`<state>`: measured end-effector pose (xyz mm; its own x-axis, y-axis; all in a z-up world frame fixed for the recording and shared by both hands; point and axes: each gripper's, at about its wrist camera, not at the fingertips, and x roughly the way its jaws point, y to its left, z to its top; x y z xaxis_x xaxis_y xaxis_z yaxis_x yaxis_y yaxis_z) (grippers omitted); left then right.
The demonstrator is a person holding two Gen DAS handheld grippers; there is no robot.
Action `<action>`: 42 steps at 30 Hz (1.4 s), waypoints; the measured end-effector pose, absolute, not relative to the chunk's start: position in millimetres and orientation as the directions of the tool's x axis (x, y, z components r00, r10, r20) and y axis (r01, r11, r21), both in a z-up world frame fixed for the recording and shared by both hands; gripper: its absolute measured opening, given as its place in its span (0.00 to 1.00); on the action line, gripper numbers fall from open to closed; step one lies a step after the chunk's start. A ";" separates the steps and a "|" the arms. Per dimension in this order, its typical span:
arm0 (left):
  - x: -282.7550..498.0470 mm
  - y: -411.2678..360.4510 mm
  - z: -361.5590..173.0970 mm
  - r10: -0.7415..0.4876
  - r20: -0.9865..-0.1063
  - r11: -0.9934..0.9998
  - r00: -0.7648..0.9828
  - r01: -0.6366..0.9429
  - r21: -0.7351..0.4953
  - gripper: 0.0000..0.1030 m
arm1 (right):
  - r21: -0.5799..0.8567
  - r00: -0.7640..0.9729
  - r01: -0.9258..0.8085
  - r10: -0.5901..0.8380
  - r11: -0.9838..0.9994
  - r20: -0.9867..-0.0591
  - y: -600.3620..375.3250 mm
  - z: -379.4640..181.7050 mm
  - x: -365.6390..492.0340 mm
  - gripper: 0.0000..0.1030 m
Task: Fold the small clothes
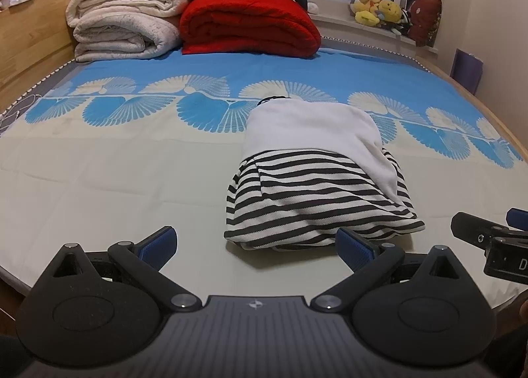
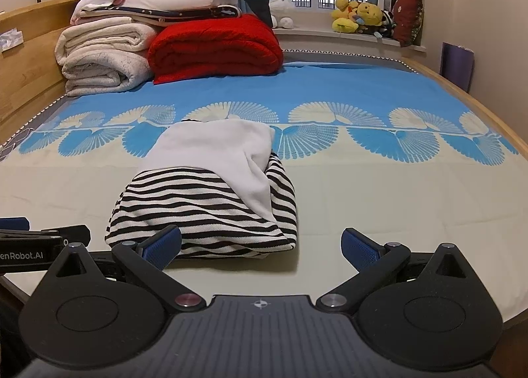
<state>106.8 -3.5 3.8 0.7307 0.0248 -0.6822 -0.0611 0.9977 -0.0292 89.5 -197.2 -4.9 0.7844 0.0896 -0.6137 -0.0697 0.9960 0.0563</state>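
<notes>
Bed sheet (image 1: 132, 173) is spread flat; red blanket (image 1: 247, 26) is stacked at the far end. Folded striped garment (image 1: 316, 193) is laid mid-bed, just ahead of both tools. Left gripper (image 1: 255, 247) and right gripper (image 2: 260, 246) are held spread, nothing pinched.

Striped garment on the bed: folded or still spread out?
Folded. The striped garment lies as a compact bundle, white section doubled over the stripes, on the bedsheet.
</notes>
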 end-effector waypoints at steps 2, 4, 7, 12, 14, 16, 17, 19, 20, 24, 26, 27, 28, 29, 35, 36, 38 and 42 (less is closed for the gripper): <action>107.1 -3.2 3.4 0.024 -0.683 0.998 0.730 -0.061 -0.029 0.99 | 0.055 0.785 -0.071 0.090 0.996 -0.613 -196.9 -4.8 89.6 0.99; 107.0 -3.3 3.5 0.023 -0.683 0.998 0.730 -0.060 -0.030 0.99 | 0.055 0.785 -0.071 0.090 0.996 -0.612 -196.4 -5.4 89.5 0.99; 107.0 -3.6 2.9 0.022 -0.684 0.998 0.730 -0.056 -0.028 0.99 | 0.054 0.785 -0.071 0.089 0.996 -0.613 -195.8 -5.8 89.7 0.99; 107.3 -4.4 1.6 0.019 -0.687 0.998 0.726 -0.053 -0.029 0.99 | 0.051 0.784 -0.072 0.088 0.996 -0.615 -195.7 -6.7 90.1 0.99; 106.9 -4.6 1.7 0.018 -0.687 0.998 0.727 -0.053 -0.030 0.99 | 0.049 0.783 -0.072 0.087 0.996 -0.616 -195.6 -7.4 90.1 0.99; 107.0 -4.6 1.5 0.018 -0.687 0.998 0.727 -0.052 -0.029 0.99 | 0.048 0.782 -0.072 0.086 0.996 -0.617 -195.3 -7.6 90.3 0.99; 107.0 -4.3 1.4 0.018 -0.687 0.998 0.727 -0.053 -0.030 0.99 | 0.047 0.782 -0.073 0.086 0.996 -0.617 -195.3 -7.6 90.2 0.99; 107.3 -4.6 1.3 0.019 -0.688 0.998 0.725 -0.054 -0.030 0.99 | 0.046 0.781 -0.073 0.085 0.996 -0.618 -194.8 -7.7 90.2 0.99; 107.5 -4.8 1.3 0.019 -0.689 0.998 0.724 -0.055 -0.030 0.99 | 0.045 0.781 -0.073 0.085 0.996 -0.619 -194.7 -7.9 90.3 0.99; 107.5 -5.0 1.3 0.018 -0.691 0.998 0.722 -0.056 -0.033 0.99 | 0.044 0.780 -0.072 0.084 0.996 -0.620 -194.7 -8.5 90.5 0.99; 107.7 -5.0 1.1 0.017 -0.692 0.998 0.722 -0.055 -0.033 0.99 | 0.045 0.779 -0.074 0.086 0.996 -0.621 -194.8 -9.0 90.7 0.99; 107.9 -5.2 1.2 0.016 -0.693 0.998 0.721 -0.054 -0.033 0.99 | 0.045 0.779 -0.073 0.085 0.996 -0.621 -194.7 -9.0 90.6 0.99; 107.9 -4.8 0.9 0.016 -0.693 0.998 0.720 -0.054 -0.034 0.99 | 0.043 0.779 -0.074 0.085 0.996 -0.621 -194.6 -9.3 91.2 0.99; 108.0 -4.7 0.7 0.015 -0.693 0.998 0.720 -0.054 -0.034 0.99 | 0.042 0.778 -0.076 0.085 0.996 -0.622 -194.6 -9.8 91.2 0.99; 108.1 -5.0 0.6 0.015 -0.693 0.998 0.720 -0.054 -0.035 0.99 | 0.041 0.777 -0.078 0.087 0.996 -0.623 -194.4 -10.5 91.5 0.99; 108.2 -5.0 0.5 0.014 -0.694 0.998 0.720 -0.053 -0.035 0.99 | 0.040 0.777 -0.078 0.086 0.996 -0.623 -194.3 -10.6 91.4 0.99; 109.3 -5.1 -0.4 0.013 -0.695 0.998 0.719 -0.052 -0.036 0.99 | 0.041 0.777 -0.079 0.087 0.996 -0.623 -194.3 -10.4 91.5 0.99; 109.8 -6.5 -0.7 0.012 -0.697 0.998 0.717 -0.053 -0.037 0.99 | 0.037 0.777 -0.083 0.089 0.996 -0.623 -194.1 -10.9 92.3 0.99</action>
